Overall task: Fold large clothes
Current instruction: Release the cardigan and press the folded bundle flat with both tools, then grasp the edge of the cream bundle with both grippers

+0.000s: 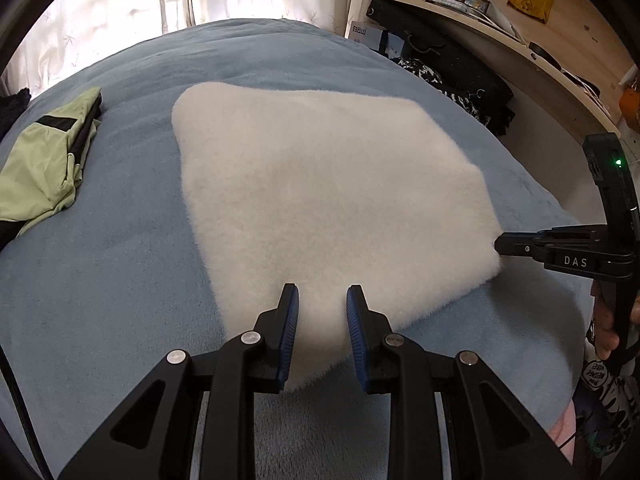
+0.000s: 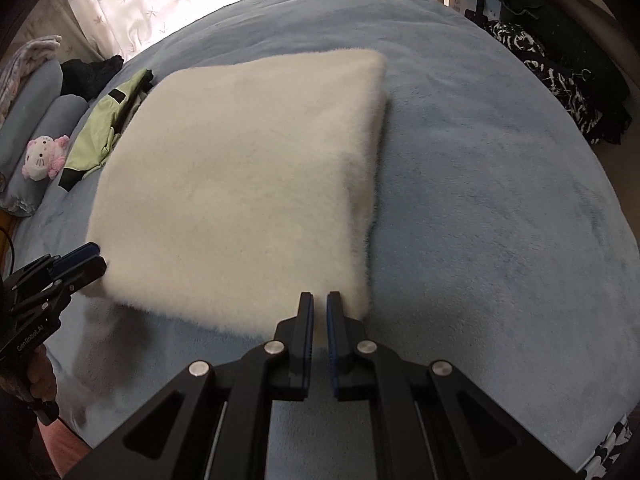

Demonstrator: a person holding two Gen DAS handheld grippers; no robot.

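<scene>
Cream fleece garment [image 1: 332, 200] lies folded into a thick square on the blue bed [image 1: 120, 280], a green jacket [image 1: 44, 164] well apart. The left claw [image 1: 322, 300] grips the near edge, pile bunched between its pads; the right claw [image 2: 320, 308] is clenched on the near right corner (only a thin bit of pile shows there). That shallow bite could slip on lifting, letting the layers sag open
</scene>
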